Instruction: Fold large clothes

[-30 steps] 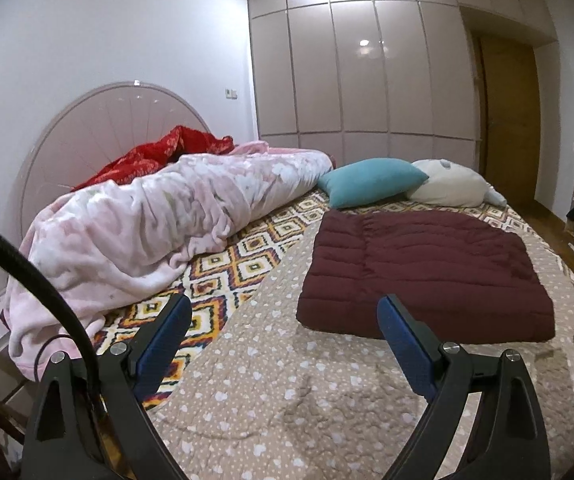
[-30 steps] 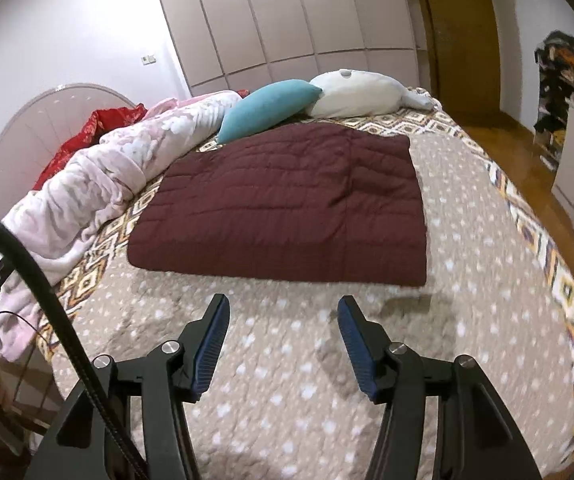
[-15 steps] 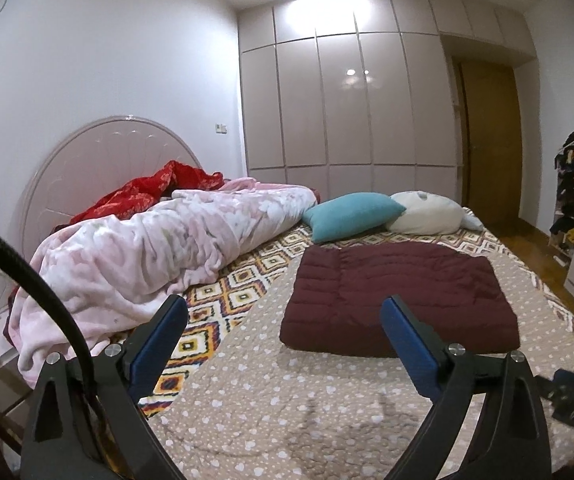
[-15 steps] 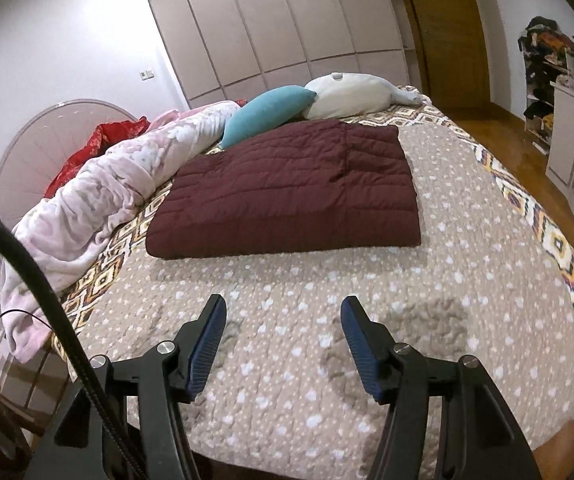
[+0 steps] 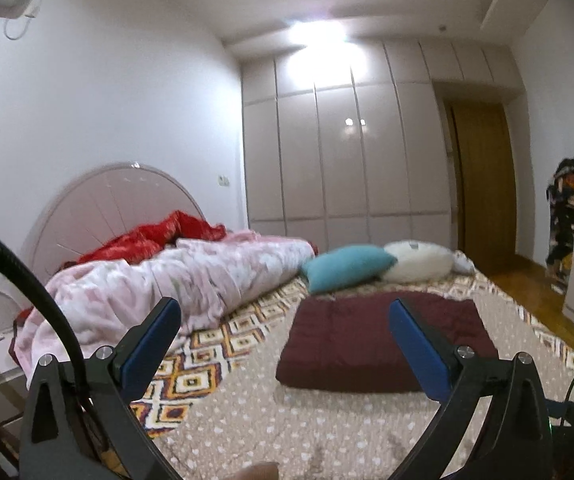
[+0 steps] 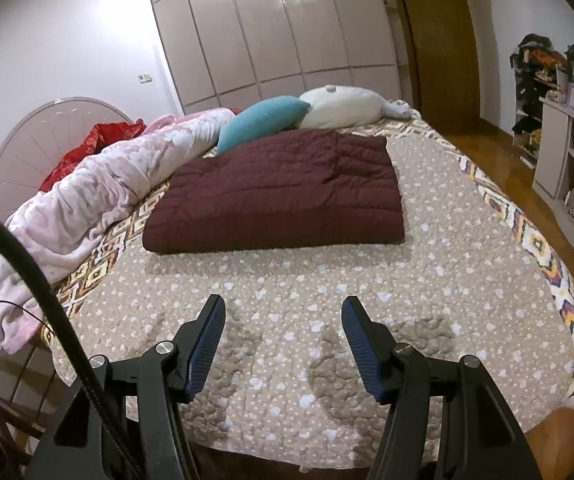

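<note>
While both grippers hang in the air at the foot of the bed (image 6: pixel 467 280), the folded maroon quilted coat (image 6: pixel 279 196) lies flat on the dotted beige bedspread, well ahead of them and untouched. Just behind it rest a teal pillow (image 6: pixel 263 120) and a white cushion (image 6: pixel 343 106), the two touching each other, with the teal one meeting the coat's far edge. Along the left side of the bed runs a long bundled pink blanket (image 6: pixel 99 184), beside the coat but apart from it, and a red cloth (image 5: pixel 155 238) is heaped against the rounded headboard (image 5: pixel 99 200). The left gripper (image 5: pixel 283 320) points level across the room, its jaws spread as wide as they go, having just been opening, with nothing between them. The right gripper (image 6: pixel 283 320) tilts down toward the bedspread, jaws parted and empty, clear of the fabric. Pale wardrobe doors (image 5: pixel 339 152) fill the far wall.
</note>
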